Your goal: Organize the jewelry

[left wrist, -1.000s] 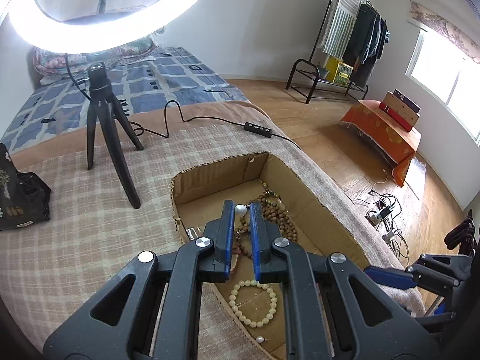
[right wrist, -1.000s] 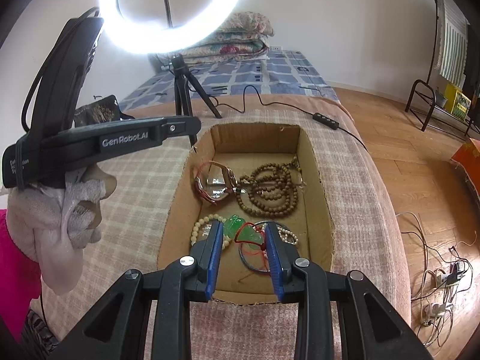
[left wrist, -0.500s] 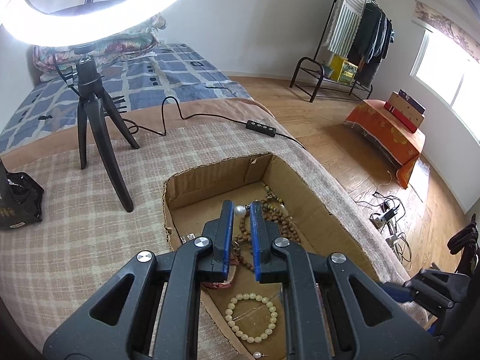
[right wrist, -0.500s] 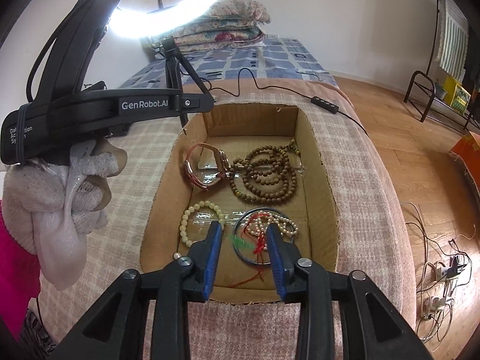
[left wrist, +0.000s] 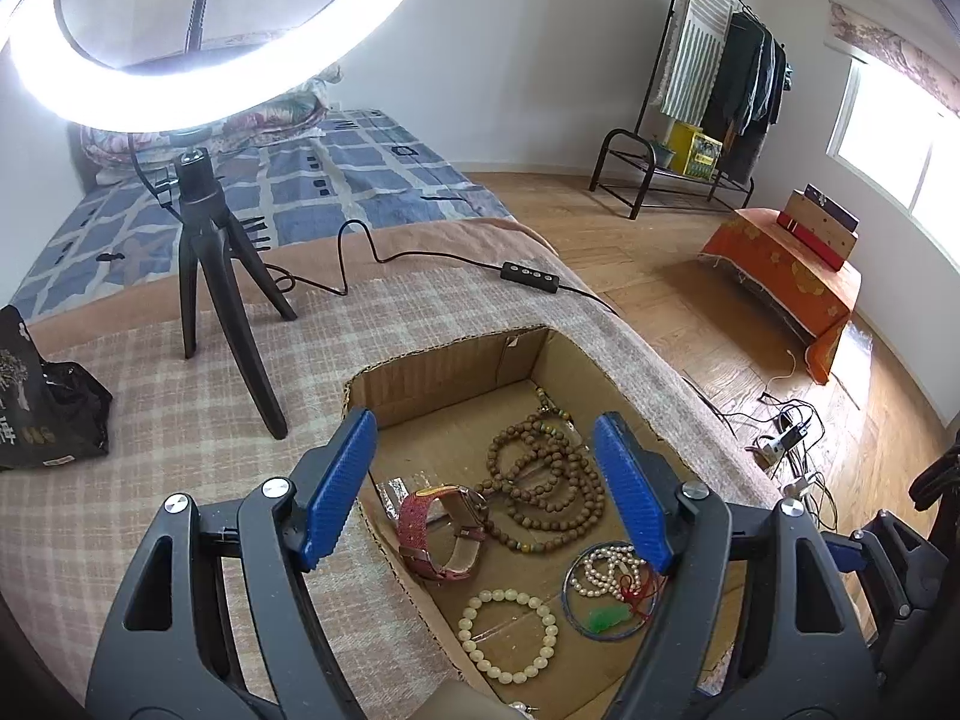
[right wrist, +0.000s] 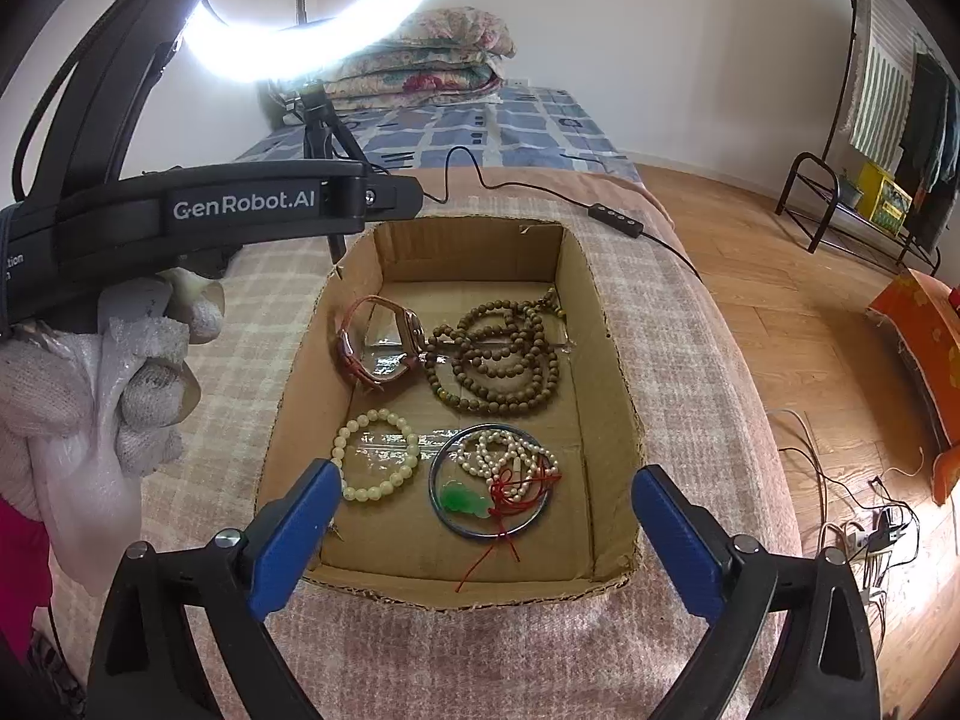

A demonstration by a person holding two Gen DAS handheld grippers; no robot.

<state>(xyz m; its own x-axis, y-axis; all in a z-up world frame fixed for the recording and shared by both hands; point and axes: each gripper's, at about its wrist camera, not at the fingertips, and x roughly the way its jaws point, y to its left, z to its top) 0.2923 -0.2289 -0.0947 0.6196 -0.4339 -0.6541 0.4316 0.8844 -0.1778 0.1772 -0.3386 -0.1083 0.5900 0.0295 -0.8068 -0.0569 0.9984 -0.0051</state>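
The scene is recorded by two fisheye cameras, one mounted on each handheld gripper and aimed forward and steeply downward along its fingers. From the left wrist, the cardboard box is viewed close up from its near left corner, with the ring light looming overhead. From the right wrist, the same box is seen squarely from its near short end, slightly farther back. The box's contents, the checked blanket, the light and the clothes rack are shared by both views.
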